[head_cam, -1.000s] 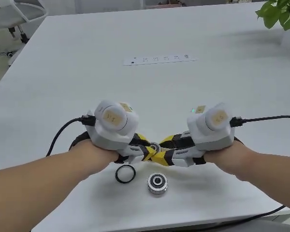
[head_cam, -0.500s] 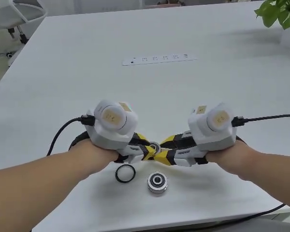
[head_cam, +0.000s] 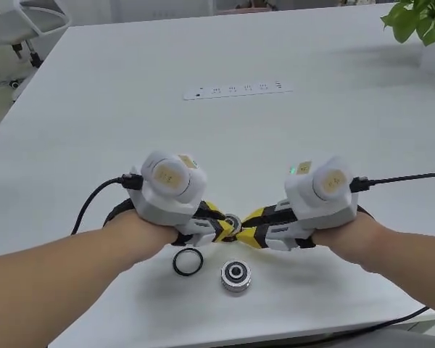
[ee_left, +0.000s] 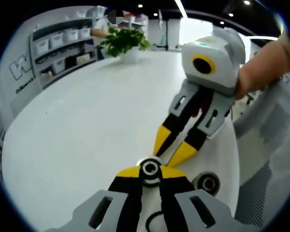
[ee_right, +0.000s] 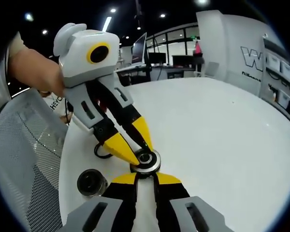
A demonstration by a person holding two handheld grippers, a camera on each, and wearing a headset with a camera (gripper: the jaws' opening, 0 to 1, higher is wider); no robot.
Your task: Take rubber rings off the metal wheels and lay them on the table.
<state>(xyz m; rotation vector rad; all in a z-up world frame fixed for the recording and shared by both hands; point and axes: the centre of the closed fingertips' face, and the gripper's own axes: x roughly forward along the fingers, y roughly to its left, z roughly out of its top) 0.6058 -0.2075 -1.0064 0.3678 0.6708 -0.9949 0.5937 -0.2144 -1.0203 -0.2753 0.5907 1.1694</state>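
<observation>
A small metal wheel [head_cam: 232, 220] is held just above the white table [head_cam: 275, 145], between the tips of both grippers. My left gripper [ee_left: 150, 173] is shut on that wheel [ee_left: 150, 166], its yellow tips on either side. My right gripper [ee_right: 145, 178] meets it from the opposite side, jaws almost together, pinching the wheel's [ee_right: 147, 160] rim where the rubber ring sits. A loose black rubber ring [head_cam: 188, 261] lies flat on the table below the left gripper [head_cam: 225, 228]. A second metal wheel [head_cam: 235, 275] stands beside it, under the right gripper [head_cam: 241, 231].
A white power strip [head_cam: 238, 89] lies mid-table, far from the work. A green plant [head_cam: 417, 18] stands at the far right corner. Black cables [head_cam: 94, 199] trail from both grippers. The table's near edge [head_cam: 203, 335] runs just behind the second wheel.
My right gripper has dropped slightly and drifted a little to the right, its tips staying at the wheel. The left gripper, the loose ring and the second wheel have not moved.
</observation>
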